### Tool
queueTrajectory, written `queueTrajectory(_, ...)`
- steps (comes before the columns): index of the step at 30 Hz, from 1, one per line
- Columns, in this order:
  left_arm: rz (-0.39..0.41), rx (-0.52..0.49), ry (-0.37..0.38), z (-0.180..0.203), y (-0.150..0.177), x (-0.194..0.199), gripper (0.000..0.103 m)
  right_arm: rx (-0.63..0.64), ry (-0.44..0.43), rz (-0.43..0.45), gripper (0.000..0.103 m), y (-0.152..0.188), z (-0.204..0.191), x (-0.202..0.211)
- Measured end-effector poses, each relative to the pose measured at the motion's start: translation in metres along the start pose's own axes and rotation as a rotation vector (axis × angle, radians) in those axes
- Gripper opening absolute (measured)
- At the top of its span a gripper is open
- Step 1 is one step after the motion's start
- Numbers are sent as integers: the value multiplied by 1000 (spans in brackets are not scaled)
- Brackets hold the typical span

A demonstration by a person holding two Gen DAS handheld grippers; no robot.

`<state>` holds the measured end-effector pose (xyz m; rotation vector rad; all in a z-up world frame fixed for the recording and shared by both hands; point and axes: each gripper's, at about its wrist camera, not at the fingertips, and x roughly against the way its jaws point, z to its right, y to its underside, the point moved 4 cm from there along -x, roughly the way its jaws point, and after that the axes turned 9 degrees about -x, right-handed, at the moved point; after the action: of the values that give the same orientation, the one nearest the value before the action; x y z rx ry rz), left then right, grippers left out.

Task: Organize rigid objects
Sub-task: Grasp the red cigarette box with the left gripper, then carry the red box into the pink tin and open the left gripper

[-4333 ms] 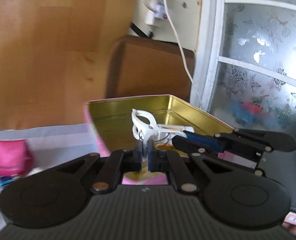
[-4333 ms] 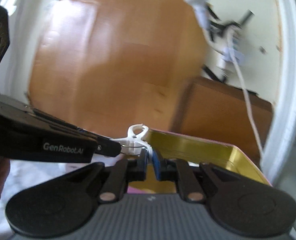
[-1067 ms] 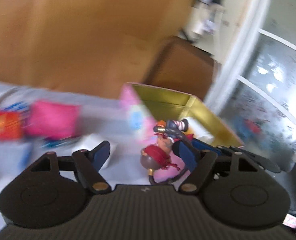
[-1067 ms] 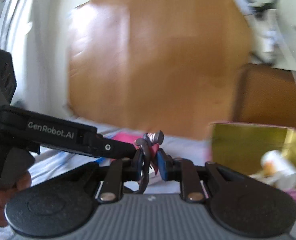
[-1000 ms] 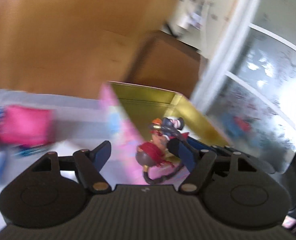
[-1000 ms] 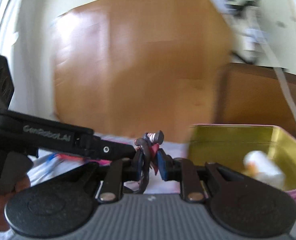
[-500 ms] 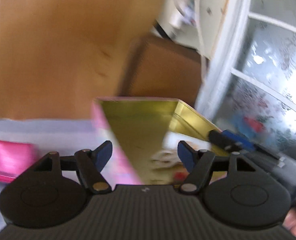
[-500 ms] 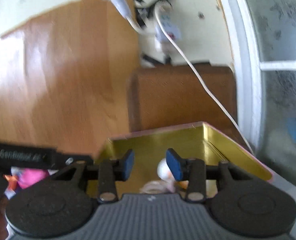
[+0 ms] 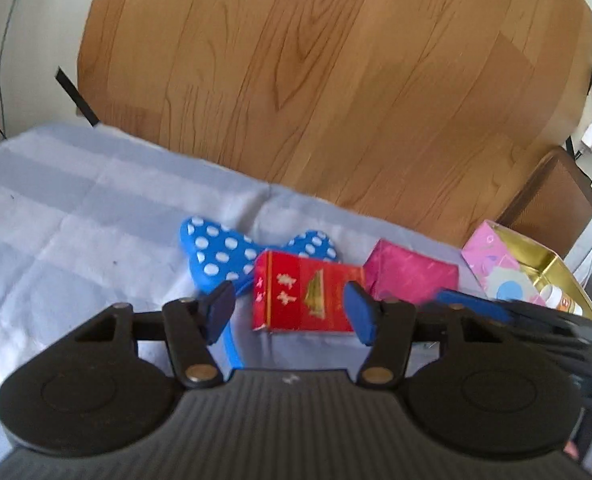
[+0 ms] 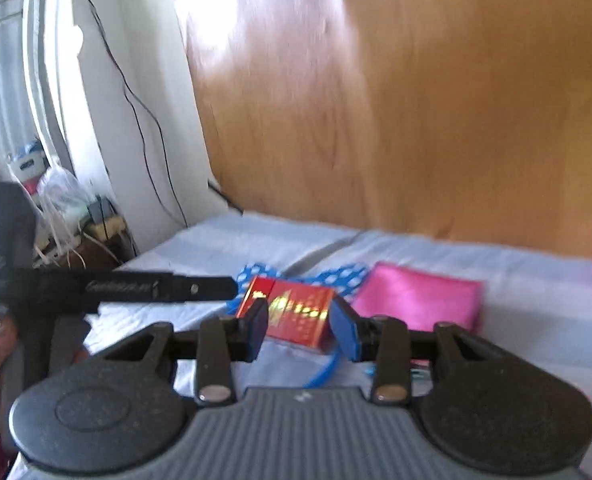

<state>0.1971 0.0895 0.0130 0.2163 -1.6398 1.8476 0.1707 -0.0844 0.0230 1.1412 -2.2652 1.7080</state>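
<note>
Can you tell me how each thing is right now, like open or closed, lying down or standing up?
left gripper: open, holding nothing
right gripper: open, holding nothing
red box: closed, lying flat on the cloth
pink packet: lying flat
blue dotted bow: lying flat, partly under the red box
gold tin: open, no lid

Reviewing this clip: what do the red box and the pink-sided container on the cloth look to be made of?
Red box: likely glossy printed cardboard, with sharp folded edges and shiny gold print. Container: probably a metal tin, with a reflective gold interior and printed pink outside wall; material not certain.
</note>
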Motion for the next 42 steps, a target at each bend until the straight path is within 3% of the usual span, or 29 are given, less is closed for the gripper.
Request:
queueTrajectory(5, -24, 1, 34, -3, 0, -18, 60, -20, 45, -81, 35, 7, 3, -42)
queueTrajectory(6, -28, 1, 36, -1, -4, -20, 58, -38, 42, -90, 31, 9, 5, -46)
queueTrajectory(10, -45, 25, 53, -5, -4, -29, 54, -167, -19, -165, 33, 14, 23, -65)
queueTrajectory(13, -34, -7, 55, 4, -5, -17, 54, -206, -38, -165, 32, 12, 26, -62)
queueTrajectory(19, 80, -74, 110, 50, -28, 25, 54, -124, 1, 9, 32, -5, 8, -3)
queueTrajectory(23, 124, -143, 185, 105, -38, 32, 54, -126, 53, 137, 32, -15, 20, 50)
queueTrajectory(33, 45, -253, 410, 256, -15, 5, 54, -210, 268, 254, 32, 13, 111, 183)
queueTrajectory(38, -5, -309, 465, 311, 1, -11, 54, -280, 359, 300, 32, 30, 156, 229)
queueTrajectory(42, -45, -340, 457, 337, 7, -32, 52, -347, 401, 292, 30, 37, 189, 243)
